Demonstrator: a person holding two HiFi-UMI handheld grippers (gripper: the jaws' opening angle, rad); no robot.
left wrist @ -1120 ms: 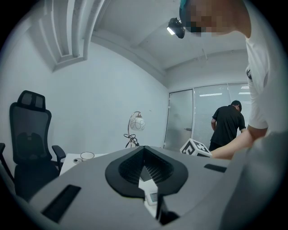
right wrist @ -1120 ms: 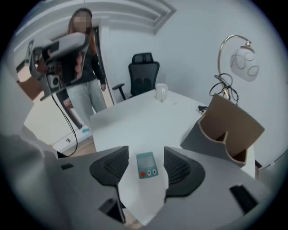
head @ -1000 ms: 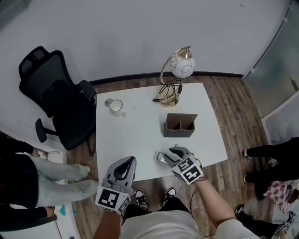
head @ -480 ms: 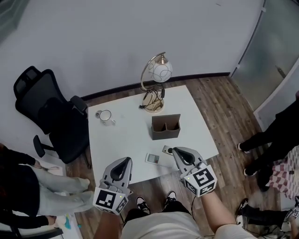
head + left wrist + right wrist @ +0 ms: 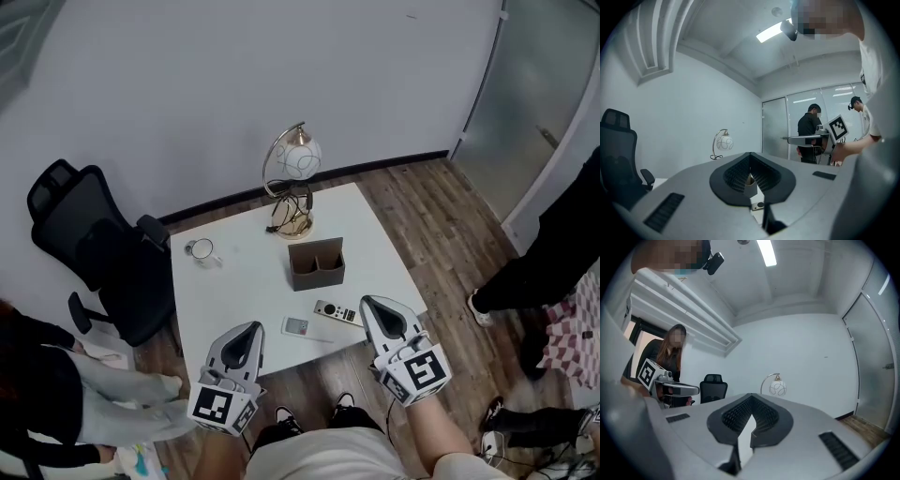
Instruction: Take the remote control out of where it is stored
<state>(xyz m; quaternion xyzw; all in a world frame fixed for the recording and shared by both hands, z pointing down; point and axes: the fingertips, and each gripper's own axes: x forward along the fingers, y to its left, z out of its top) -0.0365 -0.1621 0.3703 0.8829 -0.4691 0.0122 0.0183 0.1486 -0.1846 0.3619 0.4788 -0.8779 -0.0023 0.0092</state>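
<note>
Two remotes lie flat on the white table (image 5: 234, 281), near its front edge: a dark slim remote control (image 5: 337, 312) and a small white one (image 5: 296, 326). Behind them stands the brown two-slot holder (image 5: 316, 265), and nothing shows sticking out of it. My right gripper (image 5: 368, 302) is shut and empty, its tip just right of the dark remote and apart from it. My left gripper (image 5: 253, 328) hangs at the table's front edge, shut and empty. In each gripper view the jaws meet at the tip, the left gripper (image 5: 750, 154) and the right gripper (image 5: 750, 396).
A gold lamp with a round white shade (image 5: 291, 178) stands at the table's back, and a white mug (image 5: 200, 250) at its left. A black office chair (image 5: 103, 253) is left of the table. A person in dark clothes (image 5: 553, 253) stands at the right.
My right gripper has drawn back from the remote toward me, and its jaws have come together. The dark remote now lies free on the table. The head view has shifted.
</note>
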